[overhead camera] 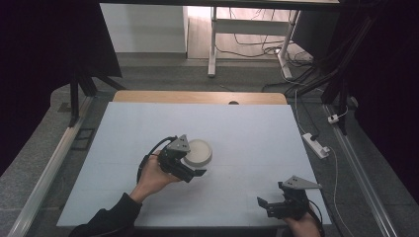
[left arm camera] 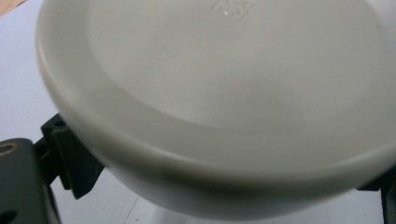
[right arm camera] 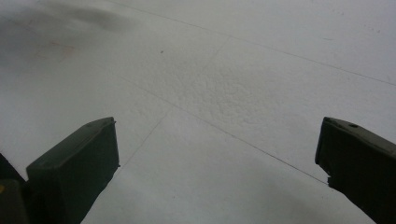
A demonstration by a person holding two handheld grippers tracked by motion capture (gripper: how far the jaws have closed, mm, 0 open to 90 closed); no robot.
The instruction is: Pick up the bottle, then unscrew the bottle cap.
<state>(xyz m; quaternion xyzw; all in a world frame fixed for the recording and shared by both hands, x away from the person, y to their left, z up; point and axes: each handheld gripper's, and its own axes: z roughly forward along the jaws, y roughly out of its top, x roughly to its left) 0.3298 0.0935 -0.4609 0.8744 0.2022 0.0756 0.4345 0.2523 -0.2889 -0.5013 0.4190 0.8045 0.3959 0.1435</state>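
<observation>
A round white bowl sits near the middle of the white table, apparently bottom up, with a small stamped mark on its flat face. My left gripper is right against its near-left side. In the left gripper view the bowl is very close, with the jaws spread wide at either side of its rim; my left gripper is open. My right gripper rests by the table's near right edge. It is open over bare table, with nothing between its jaws.
A wooden strip runs along the table's far edge. Beyond it are a white desk frame and floor cables. A white power strip lies on the floor to the right.
</observation>
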